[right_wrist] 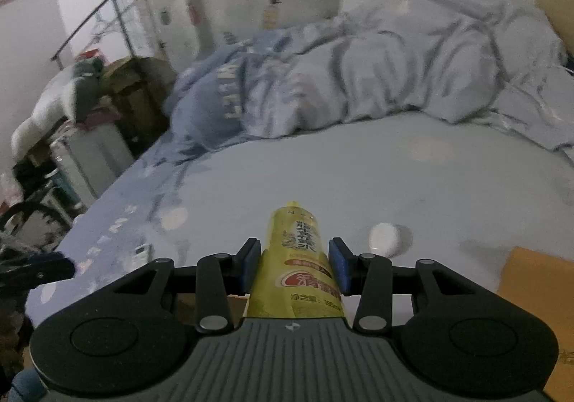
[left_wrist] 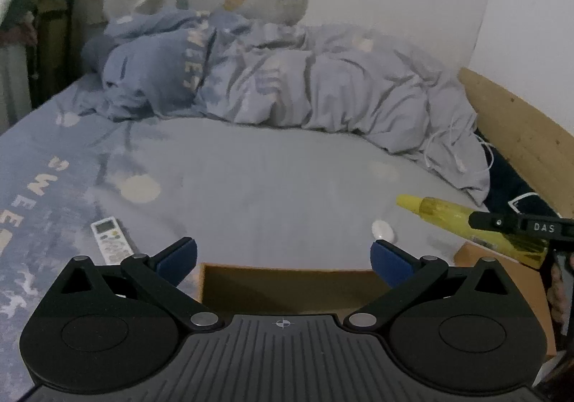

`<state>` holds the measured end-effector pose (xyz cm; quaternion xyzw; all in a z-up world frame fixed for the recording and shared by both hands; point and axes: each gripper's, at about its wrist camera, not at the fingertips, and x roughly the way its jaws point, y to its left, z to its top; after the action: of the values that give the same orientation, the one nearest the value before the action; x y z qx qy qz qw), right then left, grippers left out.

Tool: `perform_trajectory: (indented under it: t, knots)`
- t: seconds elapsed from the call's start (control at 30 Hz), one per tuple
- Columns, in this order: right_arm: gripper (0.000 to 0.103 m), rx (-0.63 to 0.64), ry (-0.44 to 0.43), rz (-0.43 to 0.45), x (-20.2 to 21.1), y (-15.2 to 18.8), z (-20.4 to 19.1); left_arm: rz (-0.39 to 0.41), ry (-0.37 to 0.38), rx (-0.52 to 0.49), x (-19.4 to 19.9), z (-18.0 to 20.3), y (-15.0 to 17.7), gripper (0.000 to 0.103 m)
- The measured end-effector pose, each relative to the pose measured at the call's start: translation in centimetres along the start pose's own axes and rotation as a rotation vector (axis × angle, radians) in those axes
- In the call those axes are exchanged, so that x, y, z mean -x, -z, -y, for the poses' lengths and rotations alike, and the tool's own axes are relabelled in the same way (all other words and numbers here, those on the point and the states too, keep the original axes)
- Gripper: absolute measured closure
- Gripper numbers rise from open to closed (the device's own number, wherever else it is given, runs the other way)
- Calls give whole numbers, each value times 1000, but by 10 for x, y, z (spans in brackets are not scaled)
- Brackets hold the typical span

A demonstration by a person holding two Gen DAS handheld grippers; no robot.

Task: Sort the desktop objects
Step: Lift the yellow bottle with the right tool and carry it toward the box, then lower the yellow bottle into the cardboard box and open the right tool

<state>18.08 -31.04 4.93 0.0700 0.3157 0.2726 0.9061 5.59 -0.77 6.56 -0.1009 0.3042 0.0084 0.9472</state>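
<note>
Yellow bottle (right_wrist: 296, 265) clamped between right gripper (right_wrist: 296, 264) pads, carried cap-forward above the bed sheet (left_wrist: 269, 169), near the cardboard box (left_wrist: 287, 283). Left gripper (left_wrist: 283, 255) spread wide, empty, over the box opening. Risk — the smooth, tapering bottle may slide from the pads when tilted; white capsule (left_wrist: 383, 230) and remote (left_wrist: 109, 239) remain unsorted.

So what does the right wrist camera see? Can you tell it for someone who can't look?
The right gripper is shut on a yellow bottle with a red label, holding it above a bed sheet. A small white oval object lies on the sheet just past it, with a rumpled blue-grey duvet behind and a cardboard box at the right.
</note>
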Motion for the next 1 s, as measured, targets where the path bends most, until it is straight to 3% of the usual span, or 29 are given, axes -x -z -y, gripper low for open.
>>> perform_trajectory:
  t: [0.47, 1.0]
  knots:
    - [59, 90, -108, 8, 18, 7, -65, 61, -13, 18, 54, -16, 4, 0]
    - [60, 126, -123, -65, 3, 41, -96, 42, -33, 51, 63, -41, 33, 0]
